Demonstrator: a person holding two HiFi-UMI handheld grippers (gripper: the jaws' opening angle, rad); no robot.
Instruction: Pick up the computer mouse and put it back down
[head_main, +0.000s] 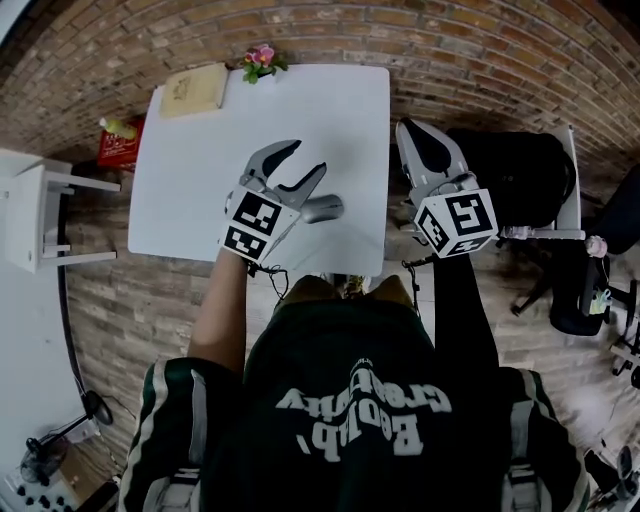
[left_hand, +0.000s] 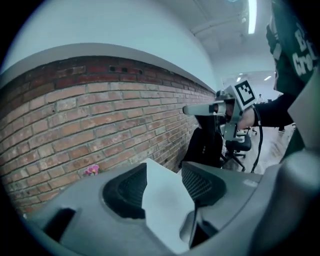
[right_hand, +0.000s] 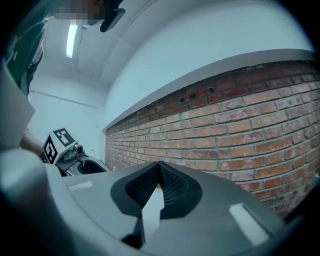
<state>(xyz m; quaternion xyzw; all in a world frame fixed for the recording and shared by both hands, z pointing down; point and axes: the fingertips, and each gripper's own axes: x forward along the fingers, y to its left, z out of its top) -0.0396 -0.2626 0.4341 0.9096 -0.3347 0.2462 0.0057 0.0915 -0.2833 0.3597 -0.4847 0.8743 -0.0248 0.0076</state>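
The grey computer mouse lies on the white table near its front edge. My left gripper hovers over the table with its jaws open and nothing between them. The mouse sits just beside and below its right jaw. In the left gripper view the mouse shows only as a grey curve under that jaw, with bare table between the pads of the left gripper. My right gripper is off the table's right edge, pointing at the brick wall. Its jaws meet at the tips, so the right gripper is shut and holds nothing.
A tan book and pink flowers sit at the table's far left corner. A red packet and a white stool are on the left. A black chair stands right of the table, under the right gripper.
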